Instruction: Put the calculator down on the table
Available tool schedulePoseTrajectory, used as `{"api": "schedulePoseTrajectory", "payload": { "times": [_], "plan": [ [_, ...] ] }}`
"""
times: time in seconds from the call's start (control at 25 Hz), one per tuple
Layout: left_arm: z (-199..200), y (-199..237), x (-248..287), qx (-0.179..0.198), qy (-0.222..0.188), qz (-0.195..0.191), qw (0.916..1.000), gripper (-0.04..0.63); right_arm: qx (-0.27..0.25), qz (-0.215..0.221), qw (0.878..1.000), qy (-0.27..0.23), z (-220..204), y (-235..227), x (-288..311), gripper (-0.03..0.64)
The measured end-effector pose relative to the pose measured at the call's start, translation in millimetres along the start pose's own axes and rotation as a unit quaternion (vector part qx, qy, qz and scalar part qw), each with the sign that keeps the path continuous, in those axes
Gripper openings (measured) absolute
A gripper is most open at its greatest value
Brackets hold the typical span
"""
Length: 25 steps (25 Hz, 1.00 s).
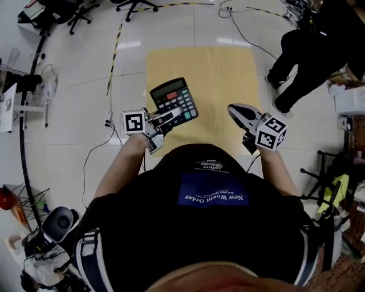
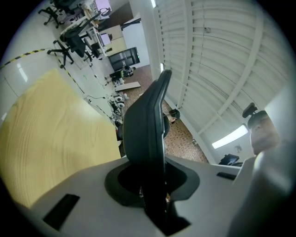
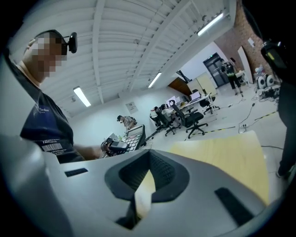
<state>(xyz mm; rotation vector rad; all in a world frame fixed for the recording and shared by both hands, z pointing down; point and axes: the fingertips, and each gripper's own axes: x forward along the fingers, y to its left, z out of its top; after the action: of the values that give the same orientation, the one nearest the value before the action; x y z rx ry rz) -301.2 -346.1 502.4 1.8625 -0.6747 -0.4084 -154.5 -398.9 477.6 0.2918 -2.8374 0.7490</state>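
Note:
A black calculator with grey and red keys hangs tilted over the near left part of the light wooden table. My left gripper is shut on its near edge. In the left gripper view the calculator stands edge-on between the jaws, with the table to the left below it. My right gripper hovers over the table's near right part, jaws together and nothing in them. The right gripper view looks past its own jaws to the calculator and the table.
A person in dark clothes stands beyond the table's far right corner. Office chairs stand at the back. Yellow-black tape and cables cross the white floor at left. Camera gear sits at the lower left.

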Motion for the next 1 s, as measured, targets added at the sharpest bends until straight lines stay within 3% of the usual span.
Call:
{"api": "schedulePoseTrajectory", "payload": {
  "times": [0.08,0.36,0.6,0.76,1.0],
  "plan": [
    [4,0,10,-0.006,0.011,-0.005,0.9999,0.086,0.006,-0.011,1.000,-0.004,-1,-1,-7,-0.012],
    [38,17,79,0.035,0.056,-0.024,0.9975,0.086,0.017,-0.044,0.999,-0.025,1,-34,-27,-0.012],
    [70,35,150,0.028,0.089,-0.021,0.9954,0.086,0.012,-0.081,0.995,-0.061,19,-71,-62,-0.012],
    [92,61,216,0.034,0.110,-0.011,0.9933,0.086,0.025,-0.112,0.990,-0.086,18,-102,-96,-0.012],
    [105,117,314,0.015,0.143,0.011,0.9896,0.086,0.040,-0.176,0.977,-0.115,22,-159,-165,-0.012]
  ]
}}
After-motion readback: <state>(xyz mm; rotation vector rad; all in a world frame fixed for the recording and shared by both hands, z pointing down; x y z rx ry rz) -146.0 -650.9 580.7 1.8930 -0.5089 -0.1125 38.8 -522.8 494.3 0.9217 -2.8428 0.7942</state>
